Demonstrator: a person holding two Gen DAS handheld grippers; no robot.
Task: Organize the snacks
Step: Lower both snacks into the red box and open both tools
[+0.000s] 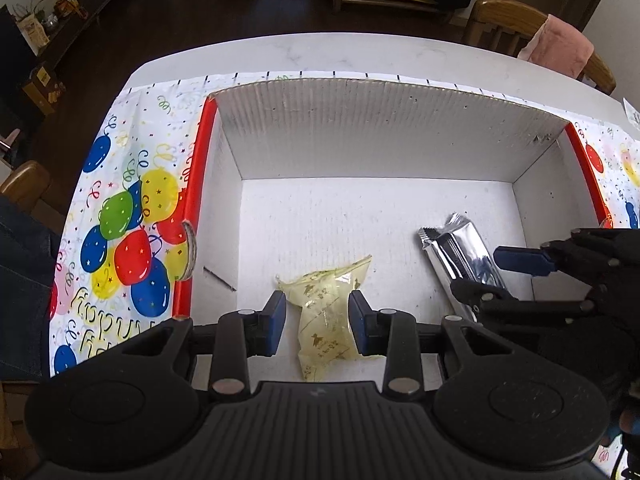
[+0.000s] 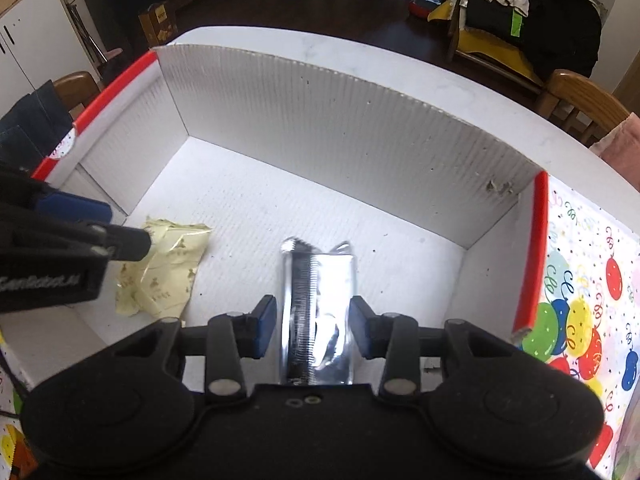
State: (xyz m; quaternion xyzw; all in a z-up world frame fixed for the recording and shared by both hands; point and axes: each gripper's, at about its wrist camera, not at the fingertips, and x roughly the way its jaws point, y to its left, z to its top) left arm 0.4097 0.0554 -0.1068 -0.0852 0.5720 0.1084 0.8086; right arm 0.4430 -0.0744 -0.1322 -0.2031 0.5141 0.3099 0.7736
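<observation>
A white cardboard box [image 1: 360, 128] with red edges stands on the table. A pale yellow snack packet [image 1: 324, 308] lies on its floor between the blue pads of my left gripper [image 1: 318, 320], which is open with small gaps on both sides. A silver foil snack bar [image 2: 316, 304] lies between the pads of my right gripper [image 2: 312, 324], also open around it. The bar [image 1: 460, 256] and the right gripper [image 1: 508, 276] also show in the left wrist view. The packet [image 2: 168, 272] and the left gripper [image 2: 108, 228] show in the right wrist view.
A balloon-print birthday tablecloth [image 1: 120, 216] lies under the box on the white table [image 1: 360, 52]. Wooden chairs [image 1: 516, 28] stand at the far side. The box walls [image 2: 340, 128] enclose both grippers on three sides.
</observation>
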